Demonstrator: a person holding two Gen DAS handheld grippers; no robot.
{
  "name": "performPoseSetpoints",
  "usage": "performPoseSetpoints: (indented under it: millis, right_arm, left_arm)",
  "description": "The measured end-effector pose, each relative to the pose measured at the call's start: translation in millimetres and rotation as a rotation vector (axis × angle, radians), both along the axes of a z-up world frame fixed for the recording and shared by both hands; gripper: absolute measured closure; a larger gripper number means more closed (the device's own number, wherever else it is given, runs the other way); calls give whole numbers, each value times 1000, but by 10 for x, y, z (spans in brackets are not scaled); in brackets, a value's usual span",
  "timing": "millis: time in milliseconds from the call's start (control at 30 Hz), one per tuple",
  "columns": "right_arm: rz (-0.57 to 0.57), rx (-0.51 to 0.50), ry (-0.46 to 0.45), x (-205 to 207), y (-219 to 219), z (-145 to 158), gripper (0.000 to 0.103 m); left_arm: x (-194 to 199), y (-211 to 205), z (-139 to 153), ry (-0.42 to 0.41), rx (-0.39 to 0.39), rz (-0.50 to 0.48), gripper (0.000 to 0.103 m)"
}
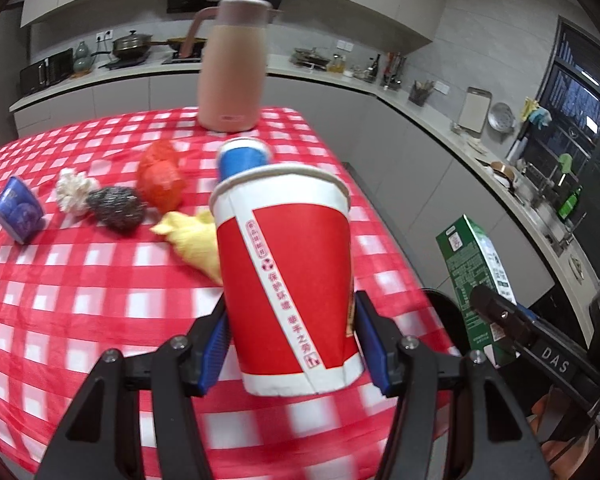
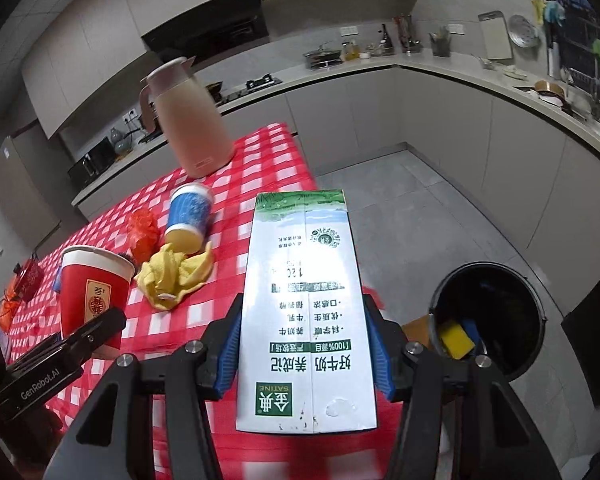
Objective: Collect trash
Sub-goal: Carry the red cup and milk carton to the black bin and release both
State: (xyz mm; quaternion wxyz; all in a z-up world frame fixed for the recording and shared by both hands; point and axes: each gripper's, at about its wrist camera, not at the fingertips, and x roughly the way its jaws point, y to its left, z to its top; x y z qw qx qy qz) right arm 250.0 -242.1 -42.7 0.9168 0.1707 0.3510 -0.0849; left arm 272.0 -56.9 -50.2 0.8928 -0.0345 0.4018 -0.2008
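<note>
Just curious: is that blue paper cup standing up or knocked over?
Knocked over: the blue paper cup lies on its side on the checkered tablecloth, base toward the camera.

Dim, cool indoor light. Heavy fisheye bending and dark vignette at edges. Glare washing out milk carton (image 2: 306, 320) front. Motion blur on pink jug (image 1: 233, 66), tablecloth (image 1: 80, 280) smeared.
</note>
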Motion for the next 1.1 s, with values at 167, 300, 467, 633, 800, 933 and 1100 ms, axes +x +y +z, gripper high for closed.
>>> performPoseSetpoints:
  millis: [167, 300, 467, 633, 800, 933, 1100]
  right_arm:
    - [-9, 1, 0, -224, -593, -36, 47]
    - [-17, 6, 28, -408, -1253, -165, 47]
    - [-26, -6, 75, -544, -2005, -372, 47]
    - [-19, 31, 146, -543, -2565, -828, 47]
    - [25, 54, 214, -421, -2811, -1311, 47]
    - [54, 71, 249, -307, -2976, -1601, 47]
    - [91, 47, 276, -153, -3083, -1833, 46]
  left_arm:
    - [-162, -624, -1, -12, -5, -21, 44]
    - [-254, -1269, -70, 23, -17, -49, 44]
    - [-310, -2074, -245, 65, -26, -94, 44]
    - [-317, -2601, -673, 139, 5, -107, 44]
    - [-301, -2899, -1140, 201, 71, -94, 44]
    - [-219, -3065, -1470, 254, 106, -77, 44]
    - [-117, -3233, -1724, 280, 138, -75, 38]
